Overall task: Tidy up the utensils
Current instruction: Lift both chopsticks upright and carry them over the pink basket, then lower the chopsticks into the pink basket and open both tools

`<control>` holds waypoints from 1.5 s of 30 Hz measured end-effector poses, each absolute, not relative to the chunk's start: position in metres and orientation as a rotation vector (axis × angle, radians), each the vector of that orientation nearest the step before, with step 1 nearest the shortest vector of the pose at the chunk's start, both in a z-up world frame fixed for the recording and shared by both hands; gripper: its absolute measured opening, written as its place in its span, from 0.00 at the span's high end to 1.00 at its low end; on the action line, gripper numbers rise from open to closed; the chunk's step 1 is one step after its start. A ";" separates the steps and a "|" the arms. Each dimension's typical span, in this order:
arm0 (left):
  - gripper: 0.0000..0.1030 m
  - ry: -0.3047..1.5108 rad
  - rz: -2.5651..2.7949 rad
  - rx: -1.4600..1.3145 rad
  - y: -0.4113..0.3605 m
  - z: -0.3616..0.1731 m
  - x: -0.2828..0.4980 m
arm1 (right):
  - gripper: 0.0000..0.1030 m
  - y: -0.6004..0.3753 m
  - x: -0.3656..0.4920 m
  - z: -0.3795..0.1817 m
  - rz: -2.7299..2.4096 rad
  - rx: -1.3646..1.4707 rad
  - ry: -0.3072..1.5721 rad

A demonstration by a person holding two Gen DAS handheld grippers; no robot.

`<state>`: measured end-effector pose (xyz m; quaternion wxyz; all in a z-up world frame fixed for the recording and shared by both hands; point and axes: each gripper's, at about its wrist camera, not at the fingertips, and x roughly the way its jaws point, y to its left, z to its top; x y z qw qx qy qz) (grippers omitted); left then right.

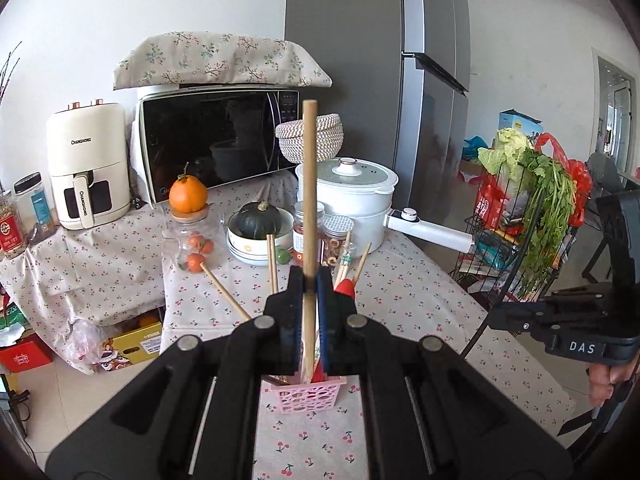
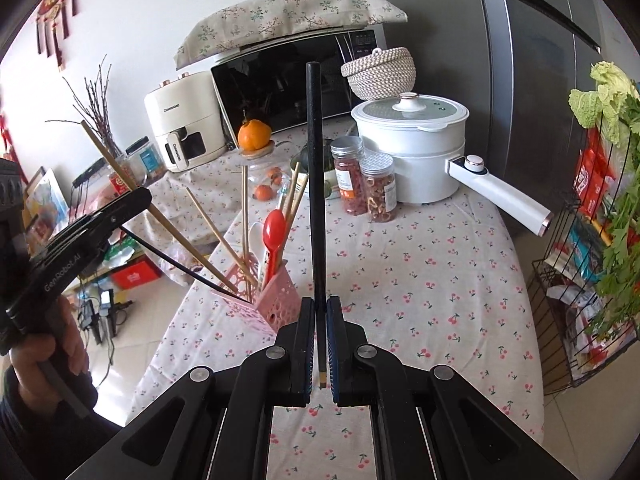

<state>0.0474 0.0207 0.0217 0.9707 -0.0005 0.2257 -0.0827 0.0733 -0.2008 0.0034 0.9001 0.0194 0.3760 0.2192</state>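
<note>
Left wrist view: the left gripper (image 1: 311, 280) has its fingers closed on a wooden chopstick (image 1: 308, 184), held upright above the pink holder (image 1: 306, 398) on the counter (image 1: 420, 280). Right wrist view: the right gripper (image 2: 319, 312) pinches a black chopstick (image 2: 315, 168) near its end, beside the holder; so low a grip may let it pivot and slip.

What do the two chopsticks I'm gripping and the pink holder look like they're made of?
Left gripper: light chopstick, likely bamboo or wood, matte tan. Right gripper: black chopstick, smooth and dark, maybe lacquered wood or plastic; can't tell which. Pink holder: apparently molded plastic, with perforated walls.
</note>
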 end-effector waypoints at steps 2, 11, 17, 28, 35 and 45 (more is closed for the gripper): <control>0.93 0.478 -0.155 0.004 0.021 0.016 0.055 | 0.94 -0.197 0.074 0.004 0.459 0.043 0.777; 0.92 0.561 -0.154 -0.008 0.020 -0.004 0.079 | 0.94 -0.183 0.080 0.010 0.483 0.061 0.761; 0.62 0.565 -0.199 -0.053 0.024 0.011 0.063 | 0.94 -0.175 0.082 0.020 0.505 0.081 0.728; 0.21 0.612 -0.201 -0.074 0.051 0.008 0.020 | 0.94 -0.153 0.093 0.038 0.538 0.128 0.644; 0.21 0.705 -0.229 -0.065 0.059 -0.016 0.015 | 0.94 -0.141 0.108 0.033 0.533 0.148 0.630; 0.15 0.702 -0.237 -0.063 0.059 -0.012 0.013 | 0.92 -0.127 0.118 0.013 0.543 0.118 0.686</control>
